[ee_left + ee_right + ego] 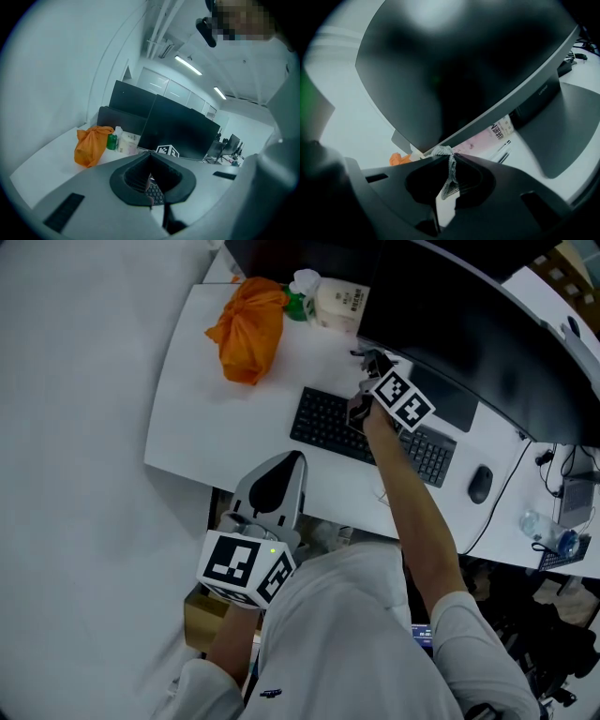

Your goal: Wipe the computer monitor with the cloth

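Two grippers, one cloth. Left gripper [292,461] hung at the near edge of the desk [206,432], jaws pressed together with nothing between them. Beyond it lay one keyboard [328,423] and one mouse [480,484]. Right gripper [372,359], over the keyboard's far edge, clamped the cloth [450,171] at the lower edge of the monitor [487,343]. One orange bag [248,329] sat far left, with bare desk around it.
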The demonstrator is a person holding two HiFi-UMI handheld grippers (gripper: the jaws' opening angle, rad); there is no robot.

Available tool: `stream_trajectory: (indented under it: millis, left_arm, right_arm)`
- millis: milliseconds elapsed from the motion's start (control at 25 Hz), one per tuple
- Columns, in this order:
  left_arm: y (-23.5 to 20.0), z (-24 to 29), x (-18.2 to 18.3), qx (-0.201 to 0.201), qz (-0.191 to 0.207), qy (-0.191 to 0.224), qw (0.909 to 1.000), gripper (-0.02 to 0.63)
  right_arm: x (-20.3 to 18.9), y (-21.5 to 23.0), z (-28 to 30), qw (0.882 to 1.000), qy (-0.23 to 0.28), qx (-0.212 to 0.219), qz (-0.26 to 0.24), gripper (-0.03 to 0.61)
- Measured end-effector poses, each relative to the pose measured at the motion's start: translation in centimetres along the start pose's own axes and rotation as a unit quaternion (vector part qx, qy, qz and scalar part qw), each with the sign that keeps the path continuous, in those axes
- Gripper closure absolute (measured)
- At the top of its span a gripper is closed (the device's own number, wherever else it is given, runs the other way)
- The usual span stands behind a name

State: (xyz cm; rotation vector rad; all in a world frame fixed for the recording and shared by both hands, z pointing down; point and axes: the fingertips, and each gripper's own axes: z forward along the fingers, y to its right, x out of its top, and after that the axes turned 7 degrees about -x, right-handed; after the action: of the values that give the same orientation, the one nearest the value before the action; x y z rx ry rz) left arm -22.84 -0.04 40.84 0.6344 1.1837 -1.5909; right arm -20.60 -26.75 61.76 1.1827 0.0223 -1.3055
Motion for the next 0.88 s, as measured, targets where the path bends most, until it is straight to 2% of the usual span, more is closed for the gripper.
stream_trajectory:
  millis: [880]
  left_arm:
    - [4.9,4.4,-0.4,-0.065,0.033,-0.033,0.9968,0.595]
  right_arm:
    - [6.1,11.7,-6.0,0.995,0.055,-0.064,0.047,0.546]
